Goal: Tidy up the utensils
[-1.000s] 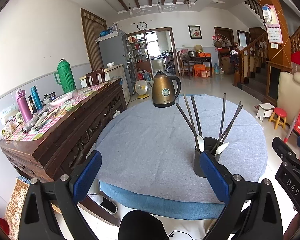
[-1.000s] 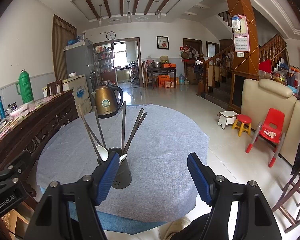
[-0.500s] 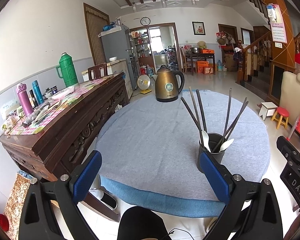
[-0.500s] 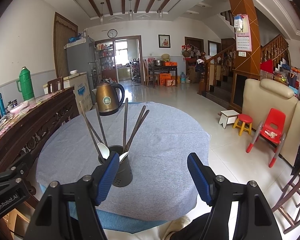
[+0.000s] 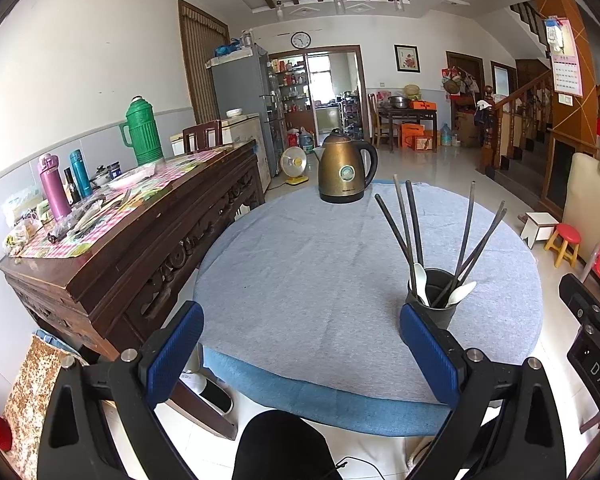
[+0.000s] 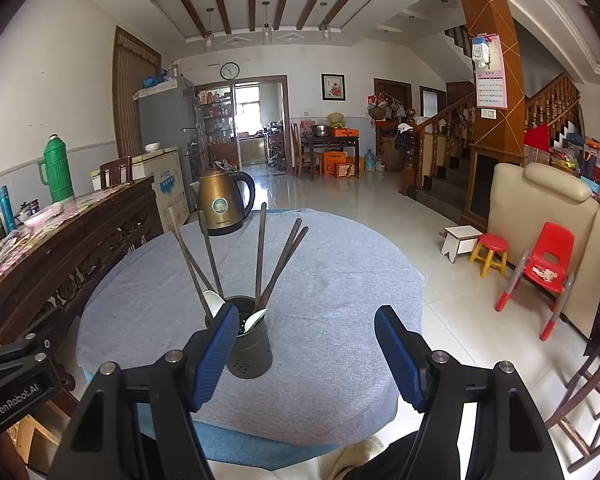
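A dark grey utensil cup (image 5: 436, 298) (image 6: 250, 342) stands on the round table under a grey-blue cloth (image 5: 320, 272) (image 6: 332, 280). Several dark chopsticks (image 5: 410, 224) (image 6: 262, 252) and two white spoons (image 5: 420, 282) (image 6: 214, 302) stick up out of it. My left gripper (image 5: 302, 344) is open near the table's front edge, with the cup just past its right finger. My right gripper (image 6: 306, 350) is open too, nothing between its blue pads, and the cup sits just behind its left finger.
A bronze electric kettle (image 5: 344, 172) (image 6: 222, 206) stands at the table's far side. A carved wooden sideboard (image 5: 132, 232) with flasks and clutter runs along the left. A beige sofa (image 6: 540, 216), red child's chair (image 6: 548, 260) and small stools (image 6: 490, 254) stand to the right.
The left wrist view has shifted slightly, so the cup and kettle sit a little further right and lower. The right gripper has stayed put; both remain open.
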Demonstrator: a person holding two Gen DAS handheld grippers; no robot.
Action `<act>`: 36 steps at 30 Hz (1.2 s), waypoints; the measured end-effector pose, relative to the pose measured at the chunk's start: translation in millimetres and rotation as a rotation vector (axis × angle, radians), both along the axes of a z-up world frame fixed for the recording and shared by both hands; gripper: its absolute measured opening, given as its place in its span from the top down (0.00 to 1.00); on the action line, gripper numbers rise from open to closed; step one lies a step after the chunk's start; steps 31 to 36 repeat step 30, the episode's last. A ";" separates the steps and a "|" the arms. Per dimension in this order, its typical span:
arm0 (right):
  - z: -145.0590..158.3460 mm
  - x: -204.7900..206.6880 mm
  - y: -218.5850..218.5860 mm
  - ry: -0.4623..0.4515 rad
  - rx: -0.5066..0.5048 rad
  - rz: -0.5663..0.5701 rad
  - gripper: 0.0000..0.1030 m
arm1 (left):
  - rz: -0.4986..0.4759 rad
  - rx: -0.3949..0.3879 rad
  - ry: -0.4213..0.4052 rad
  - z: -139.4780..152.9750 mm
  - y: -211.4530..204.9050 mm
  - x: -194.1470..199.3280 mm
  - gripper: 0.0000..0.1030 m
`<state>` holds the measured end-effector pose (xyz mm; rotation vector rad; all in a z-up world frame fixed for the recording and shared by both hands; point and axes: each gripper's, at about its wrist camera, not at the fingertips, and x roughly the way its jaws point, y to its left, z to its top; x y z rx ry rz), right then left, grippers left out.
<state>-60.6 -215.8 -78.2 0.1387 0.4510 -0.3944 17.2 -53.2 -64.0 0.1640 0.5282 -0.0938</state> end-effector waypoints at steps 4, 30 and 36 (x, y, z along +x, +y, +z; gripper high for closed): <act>0.3 -0.7 2.5 0.002 -0.007 0.008 0.28 | 0.008 -0.008 0.000 -0.5 3.1 0.0 0.04; -12.9 31.1 -32.3 0.056 0.086 0.012 0.26 | -0.034 -0.031 0.035 -25.7 1.4 36.8 0.05; -12.9 31.1 -32.3 0.056 0.086 0.012 0.26 | -0.034 -0.031 0.035 -25.7 1.4 36.8 0.05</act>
